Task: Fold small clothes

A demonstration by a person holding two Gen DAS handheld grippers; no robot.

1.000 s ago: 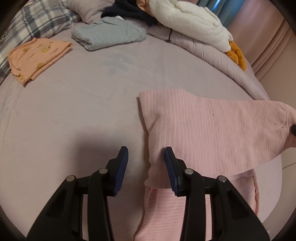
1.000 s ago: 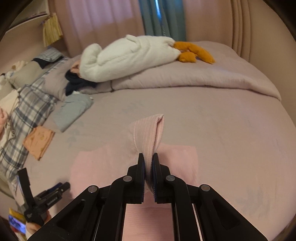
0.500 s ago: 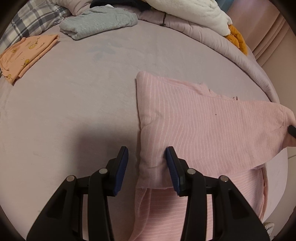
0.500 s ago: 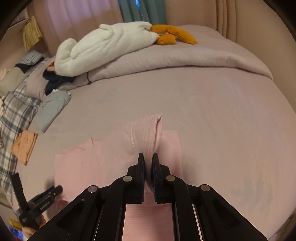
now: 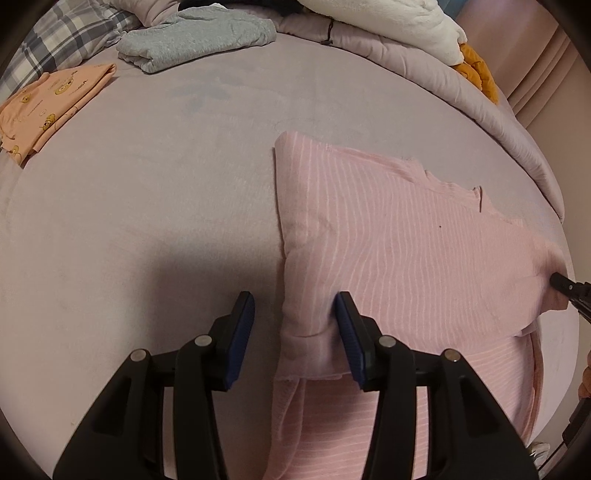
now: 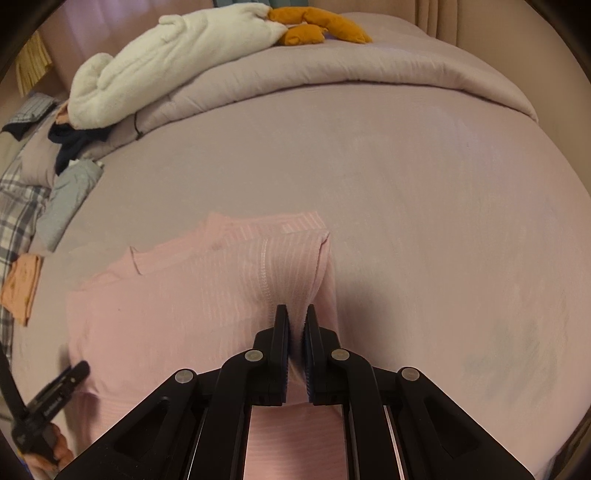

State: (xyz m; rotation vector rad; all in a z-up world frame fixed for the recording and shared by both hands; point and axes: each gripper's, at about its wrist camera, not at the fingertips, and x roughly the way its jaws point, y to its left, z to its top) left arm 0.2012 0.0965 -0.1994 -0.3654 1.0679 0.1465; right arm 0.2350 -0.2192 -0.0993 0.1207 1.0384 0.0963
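A pink striped garment lies on the lilac bed, its upper half folded over its lower half. My left gripper is open; its jaws stand on either side of the fold's left corner without closing on it. My right gripper is shut on the pink garment's right edge and holds it low over the bed. The right gripper's tip shows at the right edge of the left wrist view. The left gripper shows at the lower left of the right wrist view.
A folded orange garment and a folded grey garment lie at the far left of the bed. A white plush, an orange plush and a rolled duvet lie along the back. A plaid pillow lies far left.
My right gripper has carried the pink edge forward and down, laying the upper half over the lower half. My left gripper has moved right, so its open jaws now straddle the fold's corner.
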